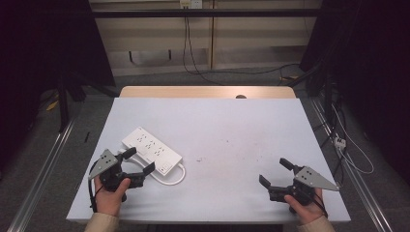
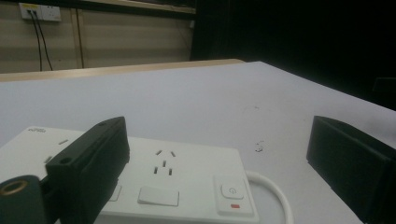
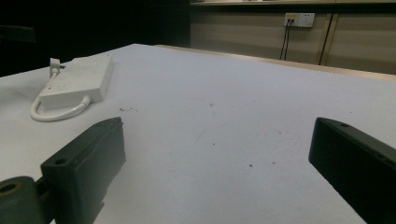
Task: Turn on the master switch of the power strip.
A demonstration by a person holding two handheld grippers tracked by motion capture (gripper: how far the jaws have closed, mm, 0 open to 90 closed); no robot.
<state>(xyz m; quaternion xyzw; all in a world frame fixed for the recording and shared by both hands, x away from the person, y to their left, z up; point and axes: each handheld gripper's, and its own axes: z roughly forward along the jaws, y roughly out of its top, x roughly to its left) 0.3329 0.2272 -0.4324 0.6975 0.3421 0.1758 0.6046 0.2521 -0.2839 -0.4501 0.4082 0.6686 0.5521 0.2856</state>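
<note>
left tool [image 1: 141, 161]: mine, jaws spread wide, gripping nothing. One jaw hangs over the near end of the power strip, the other sits off its end above the cord loop. Can't tell if either jaw touches.
right tool [image 1: 273, 173]: mine, jaws also wide apart, nothing between them. Near-right part of the counter, well apart from the strip.
power strip [image 1: 151, 150]: lying flat, near-left on the counter, set diagonal. In the left gripper view [image 2: 177, 175] it's right below my jaws, with socket holes, a blank rocker and a power button with a red mark facing up.
cord [image 1: 178, 176]: short white loop curling off the strip's near end, flat on the counter. The right gripper view shows it [image 3: 56, 114] bending round the strip's end.
in the way: nothing between my left tool and the strip. Open counter between my two tools.
counter [image 1: 232, 130]: pale matte sheet, a few dark specks and faint scuffs mid-surface. A wooden edge shows along the far side.
strip build: glossy white plastic, flat rectangular slab, rounded corners.
tool build: matte black blocky jaws, grey three-cornered plate on top of each.
surroundings: wall sockets [image 1: 190, 4] with black cables hanging behind the counter, more cables on the floor at right.
</note>
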